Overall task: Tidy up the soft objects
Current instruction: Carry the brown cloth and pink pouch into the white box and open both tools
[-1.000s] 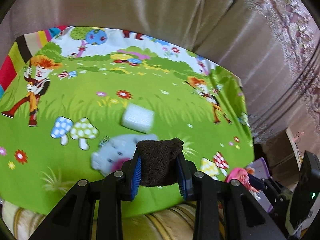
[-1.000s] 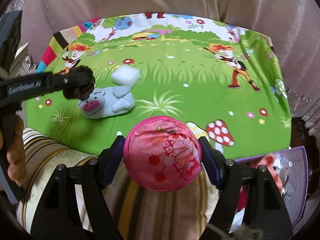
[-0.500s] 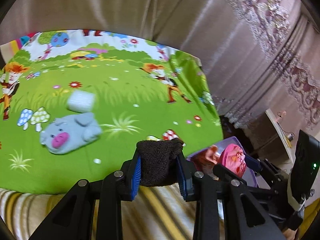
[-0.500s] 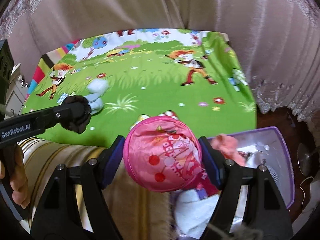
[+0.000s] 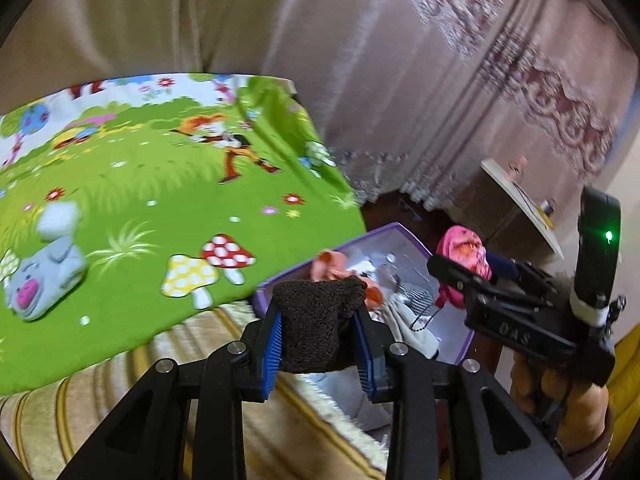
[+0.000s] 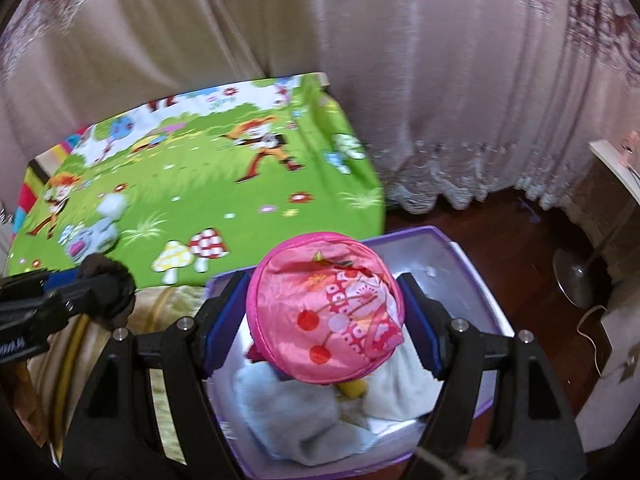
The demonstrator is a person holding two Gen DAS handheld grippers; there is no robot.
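Both your grippers carry soft items by the purple bin.
Your left gripper [image 5: 318,322] clenches a brown fuzzy piece [image 5: 316,320] at lower centre; your right gripper [image 6: 324,316] grips the pink pouch [image 6: 324,308] above the purple bin [image 6: 472,276], mid-frame.

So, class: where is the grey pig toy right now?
The grey pig toy lies at the left of both wrist views on the green cartoon mat, beside a white soft block, well outside the purple bin.
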